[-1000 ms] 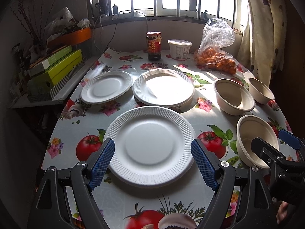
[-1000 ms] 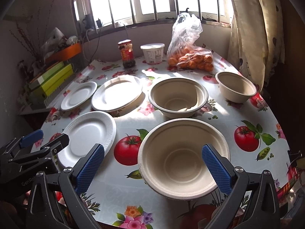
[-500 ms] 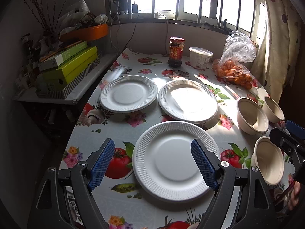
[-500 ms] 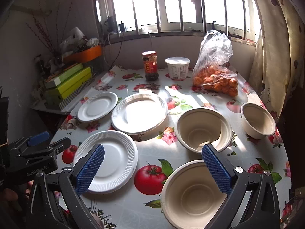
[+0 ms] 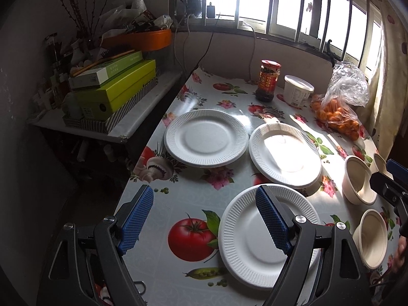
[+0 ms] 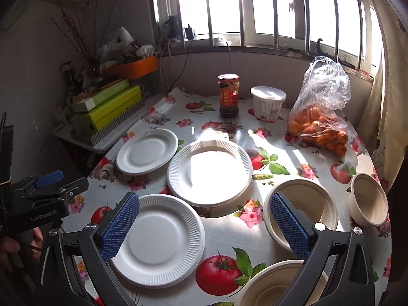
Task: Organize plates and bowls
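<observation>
Both tongs hang wide and empty above the tabletop point(image 6: 224, 237), so nothing is gripped yet and the risks lie in the first grasp. The left tongs point(image 5: 204, 219) hold their right pad over the near plate point(image 5: 257, 244), while their left pad sits off its rim over bare cloth; closing from there would likely catch only one edge and flip or skid the light paper plate. Ahead of them lie the far-left plate point(image 5: 206, 137) and the sunlit plate point(image 5: 285, 153), their rims close together, so sliding one could nudge the other. The right tongs point(image 6: 202, 225) straddle the gap between the near plate point(image 6: 158, 242) and the middle bowl point(image 6: 316, 204), with the near bowl point(image 6: 257, 290) just below their right pad and the small bowl point(image 6: 369, 199) off to their right. A thin bowl wall may buckle if pinched hard. Glare on the sunlit plate point(image 6: 211, 173) hides its surface, so I cannot say whether it is one plate or several. The two tongs are near each other and could collide.
</observation>
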`<state>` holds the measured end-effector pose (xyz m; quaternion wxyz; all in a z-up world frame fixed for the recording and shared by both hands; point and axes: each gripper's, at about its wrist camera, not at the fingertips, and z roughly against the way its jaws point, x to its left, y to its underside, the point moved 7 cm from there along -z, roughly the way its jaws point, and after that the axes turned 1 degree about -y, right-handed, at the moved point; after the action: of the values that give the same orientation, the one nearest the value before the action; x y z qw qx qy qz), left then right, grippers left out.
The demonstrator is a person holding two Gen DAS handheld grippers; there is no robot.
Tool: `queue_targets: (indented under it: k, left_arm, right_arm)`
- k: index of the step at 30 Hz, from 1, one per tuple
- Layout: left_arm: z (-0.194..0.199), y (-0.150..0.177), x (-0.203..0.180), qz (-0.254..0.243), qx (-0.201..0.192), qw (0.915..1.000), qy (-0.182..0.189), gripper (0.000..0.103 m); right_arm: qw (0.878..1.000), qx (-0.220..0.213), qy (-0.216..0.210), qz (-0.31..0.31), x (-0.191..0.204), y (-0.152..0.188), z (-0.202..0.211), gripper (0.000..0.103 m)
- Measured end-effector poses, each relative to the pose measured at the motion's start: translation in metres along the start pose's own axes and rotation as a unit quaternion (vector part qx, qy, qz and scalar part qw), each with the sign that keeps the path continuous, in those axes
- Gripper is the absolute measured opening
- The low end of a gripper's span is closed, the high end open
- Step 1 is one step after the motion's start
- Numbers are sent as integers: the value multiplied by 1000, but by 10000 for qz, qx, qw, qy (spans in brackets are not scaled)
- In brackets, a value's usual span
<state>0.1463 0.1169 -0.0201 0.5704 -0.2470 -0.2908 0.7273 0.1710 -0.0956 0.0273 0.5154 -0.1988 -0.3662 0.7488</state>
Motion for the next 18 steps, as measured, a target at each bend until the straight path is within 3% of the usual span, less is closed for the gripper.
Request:
queue_targets:
  k: [18]
  left_arm:
    - [-38,-16,39,575,285,9979,-114,83]
  right_arm:
    - [9965,287,-626,481,38,-51,-76,103]
